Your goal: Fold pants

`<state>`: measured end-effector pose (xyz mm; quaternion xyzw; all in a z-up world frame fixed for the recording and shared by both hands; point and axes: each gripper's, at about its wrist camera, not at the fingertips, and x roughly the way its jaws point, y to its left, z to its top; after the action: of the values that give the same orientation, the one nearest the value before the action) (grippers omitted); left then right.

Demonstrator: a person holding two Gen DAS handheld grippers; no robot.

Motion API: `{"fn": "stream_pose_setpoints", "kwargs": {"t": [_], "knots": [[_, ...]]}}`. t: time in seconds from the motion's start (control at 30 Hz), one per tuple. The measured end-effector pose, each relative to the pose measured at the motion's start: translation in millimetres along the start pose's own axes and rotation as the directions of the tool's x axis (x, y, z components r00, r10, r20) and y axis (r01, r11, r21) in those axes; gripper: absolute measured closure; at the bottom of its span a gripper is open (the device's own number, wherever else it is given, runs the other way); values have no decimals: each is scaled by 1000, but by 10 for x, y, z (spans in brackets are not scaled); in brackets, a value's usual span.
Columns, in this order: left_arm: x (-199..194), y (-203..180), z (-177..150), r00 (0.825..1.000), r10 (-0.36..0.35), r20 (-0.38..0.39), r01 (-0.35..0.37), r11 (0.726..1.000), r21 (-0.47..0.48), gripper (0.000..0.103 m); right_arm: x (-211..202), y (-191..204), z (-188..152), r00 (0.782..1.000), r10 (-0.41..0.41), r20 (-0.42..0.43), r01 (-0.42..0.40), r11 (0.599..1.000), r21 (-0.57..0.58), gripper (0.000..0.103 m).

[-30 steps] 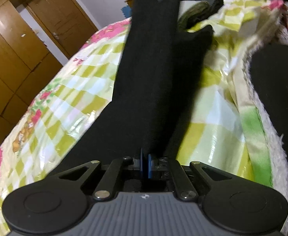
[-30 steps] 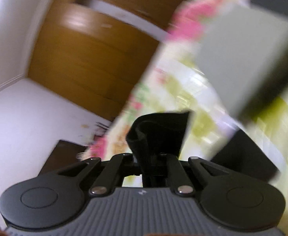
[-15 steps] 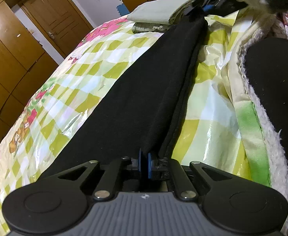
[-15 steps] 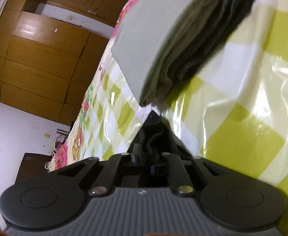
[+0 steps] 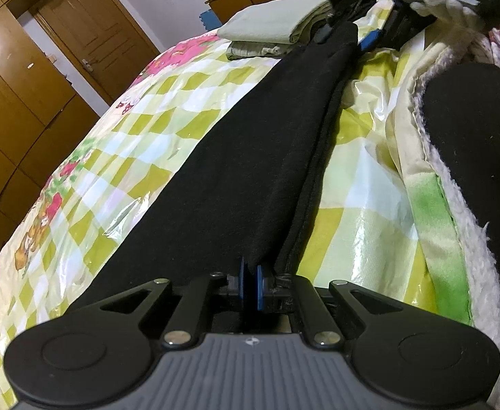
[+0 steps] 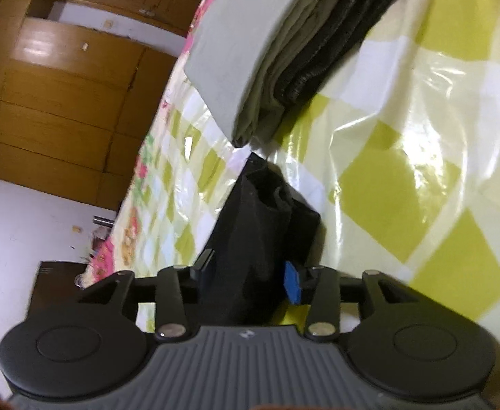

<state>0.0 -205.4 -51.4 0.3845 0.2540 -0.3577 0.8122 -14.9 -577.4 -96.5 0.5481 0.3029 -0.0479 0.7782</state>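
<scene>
Black pants [image 5: 250, 157] lie lengthwise along the bed [image 5: 120, 157] edge, cross-folds remaining; left hand-held gripper [image 5: 250, 287] clamps one end, right hand-held gripper [image 6: 246, 273] is opening around the other.

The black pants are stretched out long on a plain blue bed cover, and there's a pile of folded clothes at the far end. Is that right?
Not quite. The bed cover isn't plain blue: it is a shiny yellow-green and white check with pink flowers at its edge, as the left wrist view shows. The black pants do lie stretched out long, with folded clothes at the far end.
</scene>
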Motion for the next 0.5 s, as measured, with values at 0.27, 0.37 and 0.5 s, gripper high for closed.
{"fn": "stream_pose_setpoints", "kwargs": {"t": [0.27,0.37,0.5], "knots": [[41,19,3,1000,-9,6,9,1000,-26,83,-166,129,-86,993,-85,-79,80,995,-67,57],[41,26,7,1000,-12,7,12,999,-32,83,21,107,-88,991,-47,-121,45,999,-26,51],[43,33,8,1000,-13,7,13,999,-42,83,213,80,-116,991,-42,-128,40,999,-19,52]]}}
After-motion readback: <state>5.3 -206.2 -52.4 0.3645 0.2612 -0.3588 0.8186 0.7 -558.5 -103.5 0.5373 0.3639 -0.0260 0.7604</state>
